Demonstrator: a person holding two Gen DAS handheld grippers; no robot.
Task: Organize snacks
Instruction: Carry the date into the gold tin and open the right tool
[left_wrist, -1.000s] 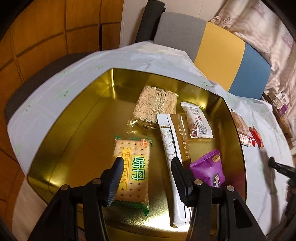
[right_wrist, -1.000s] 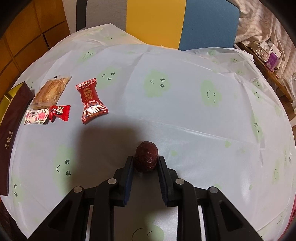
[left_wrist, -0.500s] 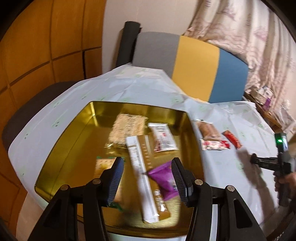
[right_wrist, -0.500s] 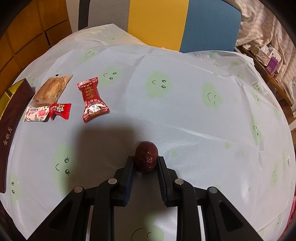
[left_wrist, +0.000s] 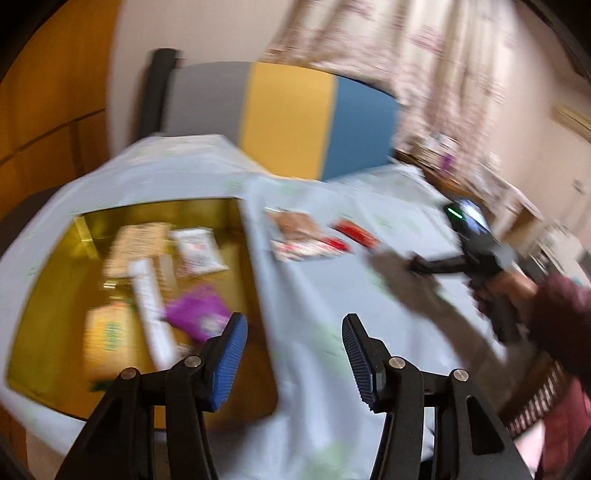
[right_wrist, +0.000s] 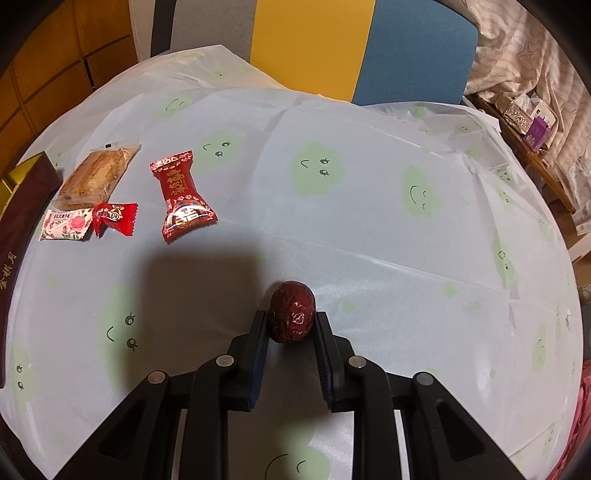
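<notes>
My right gripper (right_wrist: 291, 326) is shut on a dark red jujube (right_wrist: 291, 312) and holds it above the white cloth. To its left lie a big red candy (right_wrist: 181, 195), a small red candy (right_wrist: 115, 218), a pink flowered packet (right_wrist: 66, 224) and a tan pastry packet (right_wrist: 96, 176). My left gripper (left_wrist: 293, 350) is open and empty, over the right edge of the gold box (left_wrist: 55, 295). The box holds several snack packets, among them a purple pouch (left_wrist: 197, 312). The left wrist view is blurred. The right gripper also shows there (left_wrist: 415, 264).
The dark brown outer wall of the box (right_wrist: 16, 236) stands at the left of the right wrist view. A grey, yellow and blue chair back (right_wrist: 314, 40) is behind the table. A side shelf with small boxes (right_wrist: 532, 122) is at the right.
My left gripper has swung right, from over the middle of the gold box to its right edge. The right gripper has stayed shut on the jujube, almost still.
</notes>
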